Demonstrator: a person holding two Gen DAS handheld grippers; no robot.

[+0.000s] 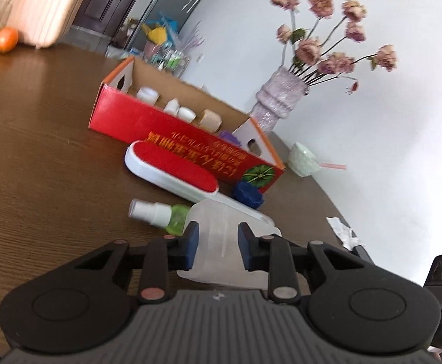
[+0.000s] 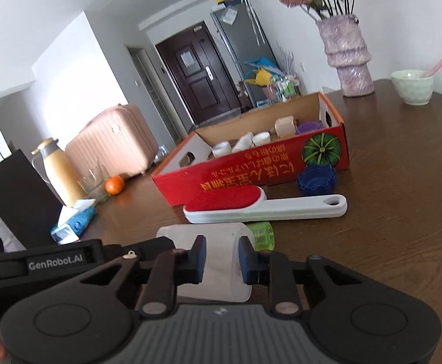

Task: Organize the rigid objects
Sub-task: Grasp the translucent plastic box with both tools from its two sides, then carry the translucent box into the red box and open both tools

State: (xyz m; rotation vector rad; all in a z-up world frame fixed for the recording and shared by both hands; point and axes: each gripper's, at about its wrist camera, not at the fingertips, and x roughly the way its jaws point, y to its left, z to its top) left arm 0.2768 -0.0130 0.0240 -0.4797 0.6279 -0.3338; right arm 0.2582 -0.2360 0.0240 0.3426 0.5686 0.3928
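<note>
Translucent frosted plastic container [image 1: 218, 242], squat and box-like, sits between both grippers above the dark wood-grain table [image 1: 39, 151]. Left gripper [image 1: 217, 247] is clamped on it, blue pads pressed to its two sides; right gripper [image 2: 221, 256] is likewise closed on the same container from the opposite end, pads against its walls. Whether its base touches the table cannot be told. In the left wrist view, a small spray bottle with white pump head and green body [image 1: 160, 215] lies on its side at 10 o'clock from the container, just beside it. A white-handled lint brush with red velvet pad [image 1: 175, 173] lies flat at 11 o'clock, its handle running behind the container. A dark blue scalloped plastic cap [image 1: 246, 194] sits at 1 o'clock, touching the front wall of an open red cardboard box [image 1: 148, 121] at 12 o'clock. The box holds white jars [image 1: 148, 94], a tan cube-shaped item [image 1: 210, 118] and a purple piece [image 1: 230, 138]. A pale green ceramic cup [image 1: 304, 159] stands at 2 o'clock past the box corner, and a lilac textured vase with dried pink flowers [image 1: 277, 100] stands behind the box.
</note>
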